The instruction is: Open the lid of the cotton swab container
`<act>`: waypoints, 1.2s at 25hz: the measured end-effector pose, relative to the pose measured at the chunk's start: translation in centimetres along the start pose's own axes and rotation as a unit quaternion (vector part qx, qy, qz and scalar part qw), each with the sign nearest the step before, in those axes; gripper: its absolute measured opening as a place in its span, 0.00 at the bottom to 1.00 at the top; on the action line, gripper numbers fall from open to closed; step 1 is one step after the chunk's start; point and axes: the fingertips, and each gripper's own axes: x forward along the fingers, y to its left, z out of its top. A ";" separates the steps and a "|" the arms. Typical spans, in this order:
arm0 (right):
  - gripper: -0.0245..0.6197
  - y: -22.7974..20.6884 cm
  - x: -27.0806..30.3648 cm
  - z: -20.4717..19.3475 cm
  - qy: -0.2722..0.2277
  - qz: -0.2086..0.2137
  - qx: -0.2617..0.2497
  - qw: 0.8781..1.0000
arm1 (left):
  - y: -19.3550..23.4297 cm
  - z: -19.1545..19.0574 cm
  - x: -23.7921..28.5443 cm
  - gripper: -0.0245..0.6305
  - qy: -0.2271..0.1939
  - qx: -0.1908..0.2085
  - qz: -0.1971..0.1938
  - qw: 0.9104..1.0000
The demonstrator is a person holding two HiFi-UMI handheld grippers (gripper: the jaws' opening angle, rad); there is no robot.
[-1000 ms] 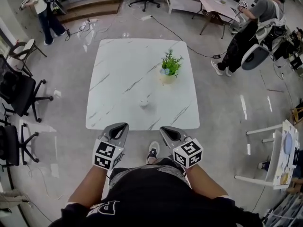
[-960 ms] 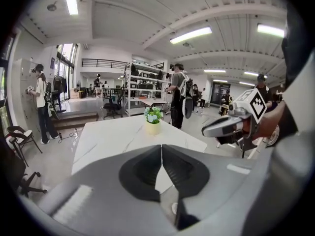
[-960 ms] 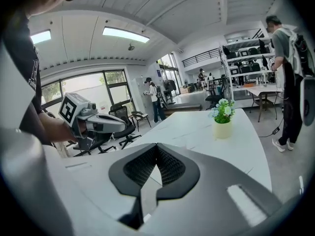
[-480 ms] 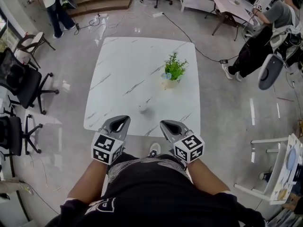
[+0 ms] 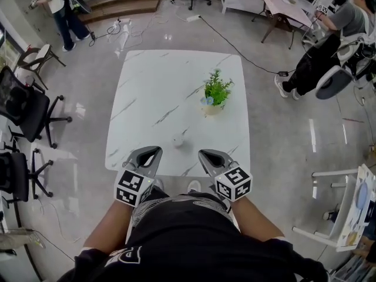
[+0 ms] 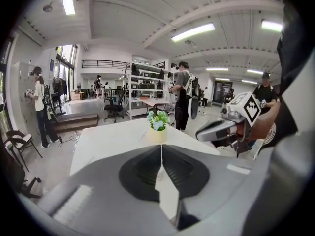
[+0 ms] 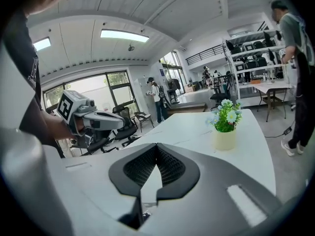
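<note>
The cotton swab container (image 5: 178, 140) is a small white round tub with its lid on. It stands near the front edge of the white marble table (image 5: 154, 81). My left gripper (image 5: 154, 151) and right gripper (image 5: 202, 153) hover side by side at that front edge, just short of the tub, one on each side of it. Both are shut with nothing between the jaws. In the left gripper view, the left gripper (image 6: 161, 150) points toward the plant, and its jaws hide the tub. The right gripper (image 7: 156, 149) view shows the table top beyond its shut jaws.
A small potted plant (image 5: 214, 93) stands on the table to the right of centre, beyond the tub. Black office chairs (image 5: 23, 107) stand to the left of the table. A white side table (image 5: 346, 198) is at the right. People stand at the back of the room, and cables lie on the floor.
Both grippers have come forward to the table's front edge, and the table sits closer in the head view. Both stay shut. The tub has not moved on the table.
</note>
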 end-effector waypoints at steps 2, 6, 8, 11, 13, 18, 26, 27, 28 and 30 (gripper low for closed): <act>0.04 0.0 0.6 0.2 0.002 -0.011 0.007 1.000 | 0.6 0.5 0.0 0.13 -0.002 0.004 -0.012 1.000; 0.04 0.4 1.7 0.9 -0.002 -0.033 0.020 0.999 | 2.6 1.8 0.0 0.13 -0.007 0.022 -0.019 1.000; 0.04 0.7 2.3 1.1 -0.002 -0.041 0.021 0.999 | 3.5 1.8 0.1 0.13 -0.008 0.027 -0.025 0.999; 0.04 0.9 2.9 1.2 0.000 -0.052 0.023 0.998 | 4.3 1.9 0.4 0.13 -0.012 0.032 -0.035 0.999; 0.04 1.1 3.1 1.3 0.000 -0.058 0.024 0.998 | 4.7 1.7 0.5 0.13 -0.011 0.036 -0.041 0.998; 0.04 1.1 3.4 1.1 0.001 -0.068 0.026 0.997 | 5.1 1.7 0.9 0.13 -0.010 0.049 -0.048 0.998; 0.04 1.2 3.2 1.4 -0.003 -0.079 0.025 0.997 | 5.4 1.4 1.1 0.28 -0.013 0.044 -0.061 0.997; 0.04 1.2 3.1 1.3 -0.002 -0.080 0.024 0.997 | 5.4 1.4 1.1 0.29 -0.013 0.045 -0.061 0.997; 0.04 1.2 3.1 1.3 -0.002 -0.080 0.024 0.996 | 5.4 1.4 1.1 0.30 -0.014 0.045 -0.062 0.997; 0.04 1.2 3.1 1.4 -0.002 -0.081 0.024 0.996 | 5.4 1.6 1.0 0.31 -0.017 0.046 -0.063 0.997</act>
